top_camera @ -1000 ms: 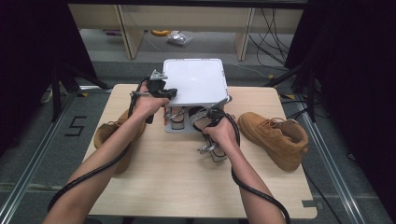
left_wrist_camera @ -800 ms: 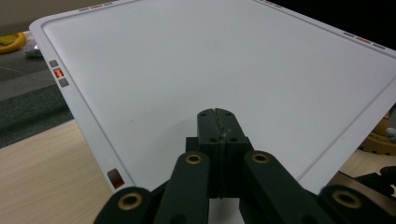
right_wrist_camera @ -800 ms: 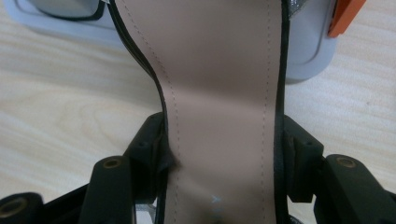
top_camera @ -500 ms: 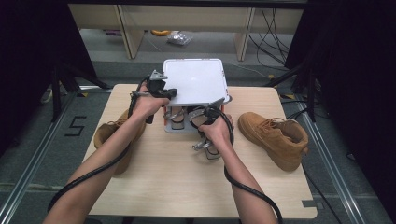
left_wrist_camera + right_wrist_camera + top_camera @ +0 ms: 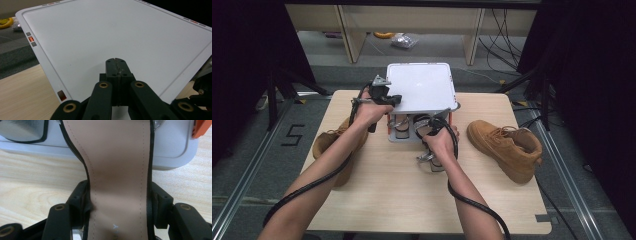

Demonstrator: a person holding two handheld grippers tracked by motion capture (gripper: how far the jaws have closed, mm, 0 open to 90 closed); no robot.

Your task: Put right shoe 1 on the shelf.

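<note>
A white flat-topped box [image 5: 419, 87] stands on a grey rack [image 5: 407, 137] at the table's far middle. My left gripper [image 5: 393, 98] rests shut on the box's left edge. In the left gripper view its closed tips [image 5: 116, 62] lie on the white top [image 5: 112, 32]. My right gripper [image 5: 430, 131] is in front of the rack and shut on a sandal [image 5: 120, 170] with a beige insole and black edging. Its jaws press the sandal's two sides, and the sandal's front reaches onto the rack's white base [image 5: 170, 147]. Another sandal [image 5: 401, 127] sits in the rack's left half.
A tan boot [image 5: 507, 145] lies on its side at the table's right. A second tan boot [image 5: 332, 145] is at the left, partly behind my left forearm. Shelves and cables lie beyond the table's far edge. The wooden tabletop [image 5: 402, 195] is bare near the front.
My right hand has sunk a little and shifted slightly left in front of the rack, with the sandal still gripped. The left gripper has stayed on the box.
</note>
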